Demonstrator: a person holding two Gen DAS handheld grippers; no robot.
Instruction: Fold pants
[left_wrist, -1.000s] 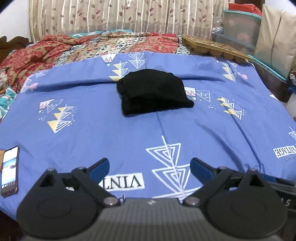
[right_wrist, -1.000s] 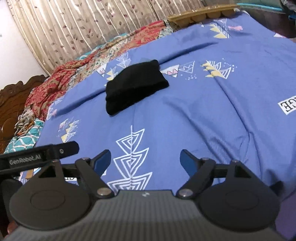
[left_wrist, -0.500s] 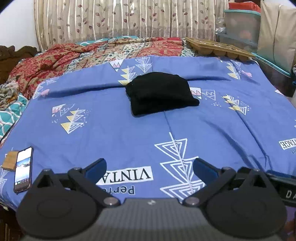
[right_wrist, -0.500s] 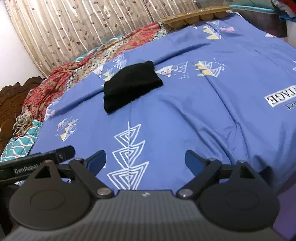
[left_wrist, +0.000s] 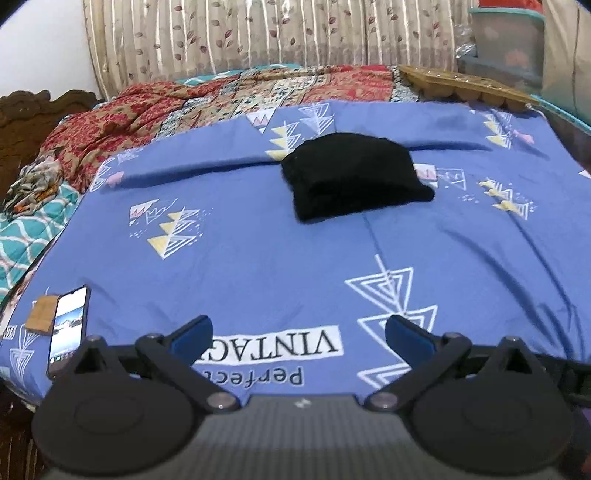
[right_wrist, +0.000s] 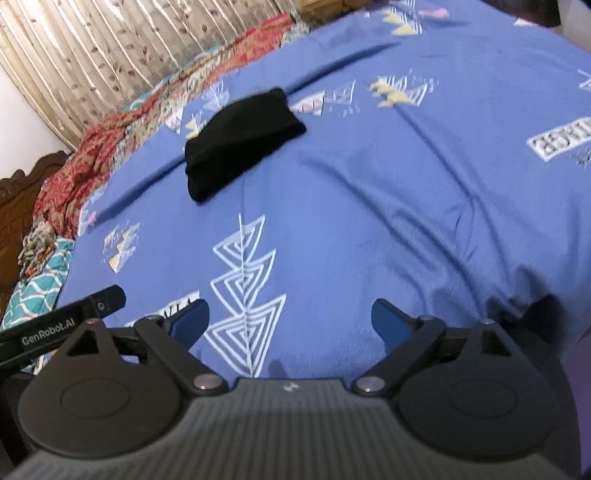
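Note:
Black pants (left_wrist: 351, 175) lie folded into a small thick bundle on the blue patterned bedsheet (left_wrist: 258, 251), toward the far middle of the bed. They also show in the right wrist view (right_wrist: 240, 142). My left gripper (left_wrist: 299, 338) is open and empty, low over the near edge of the bed, far from the pants. My right gripper (right_wrist: 290, 319) is open and empty, also near the front edge. The left gripper's body (right_wrist: 62, 325) shows at the left of the right wrist view.
A phone (left_wrist: 68, 328) and a small brown card (left_wrist: 42, 314) lie at the bed's near left corner. A red patterned quilt (left_wrist: 184, 103) is bunched at the far side, below a curtain. A wooden tray (left_wrist: 465, 86) and plastic storage bins (left_wrist: 506, 40) stand at the far right.
Both grippers have drawn back from the bed and shifted left; the pants look smaller and farther. The pants lie unmoved. Both grippers stay open.

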